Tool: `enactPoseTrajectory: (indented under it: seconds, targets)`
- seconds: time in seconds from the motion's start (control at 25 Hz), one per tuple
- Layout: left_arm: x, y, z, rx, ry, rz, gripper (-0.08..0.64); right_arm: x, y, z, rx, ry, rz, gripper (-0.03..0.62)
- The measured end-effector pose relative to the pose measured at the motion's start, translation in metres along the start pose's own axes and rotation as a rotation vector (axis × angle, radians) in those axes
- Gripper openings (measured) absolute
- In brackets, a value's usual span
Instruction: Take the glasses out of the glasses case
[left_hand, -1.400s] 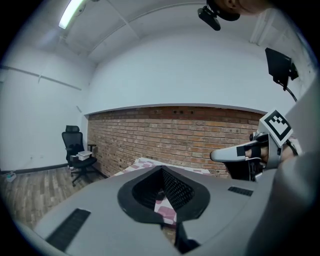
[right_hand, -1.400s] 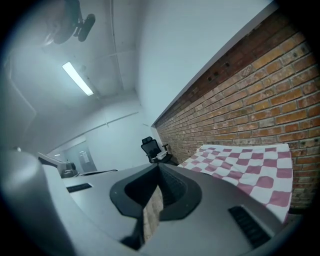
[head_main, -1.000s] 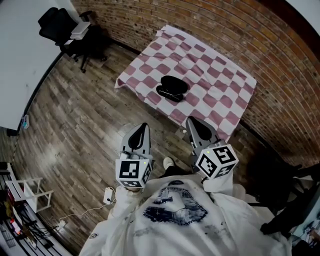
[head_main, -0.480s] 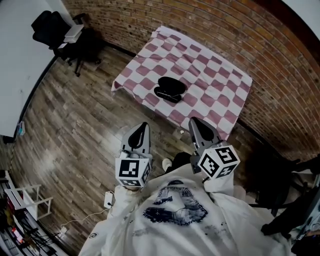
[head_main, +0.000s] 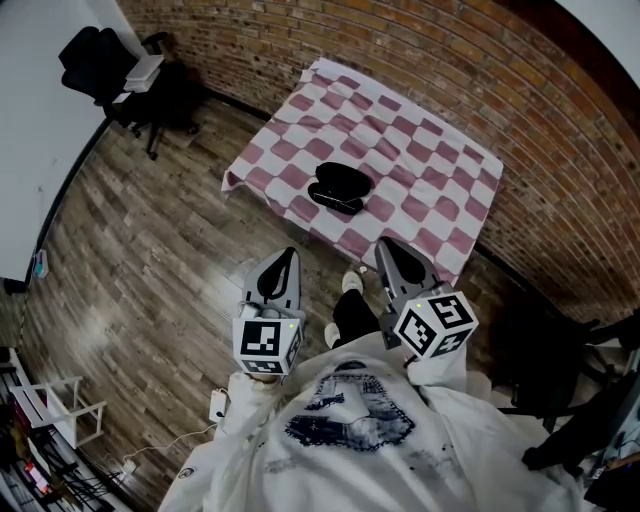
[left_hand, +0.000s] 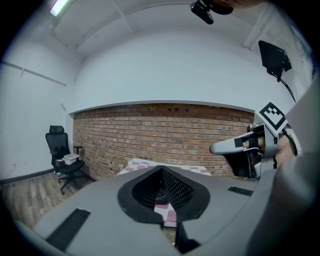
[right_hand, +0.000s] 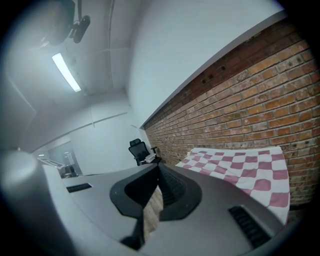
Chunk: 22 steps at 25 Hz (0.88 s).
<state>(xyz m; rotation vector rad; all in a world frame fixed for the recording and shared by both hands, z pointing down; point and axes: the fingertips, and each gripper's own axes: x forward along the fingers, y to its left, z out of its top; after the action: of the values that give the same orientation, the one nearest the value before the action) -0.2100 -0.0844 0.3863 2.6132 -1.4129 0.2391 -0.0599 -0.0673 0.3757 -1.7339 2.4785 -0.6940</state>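
As a leg (head_main: 352, 315) steps forward, case (head_main: 340, 187) untouched

The black oval glasses case (head_main: 340, 187) is too small in the head view to tell what lies inside it. The pink-and-white checked cloth (head_main: 400, 150) covers the bench under it. In the left gripper view, the grey left hand-held gripper (left_hand: 161, 172) hides most of that cloth, and the case too. In the right gripper view, the picture's edge cuts the cloth off.
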Motion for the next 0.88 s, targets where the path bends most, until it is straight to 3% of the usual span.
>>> enactPoseTrajectory:
  seconds: [0.36,0.88]
  targets:
    - [0.041,0.016,-0.001,0.033,0.044,-0.026,0.009,0.036,-0.021,0.011,0.027,0.003,-0.015,0.014]
    - [0.126,0.035,0.024,0.071,0.068,-0.053,0.009,0.092,-0.073,0.048,0.059,-0.015,-0.046,0.014]
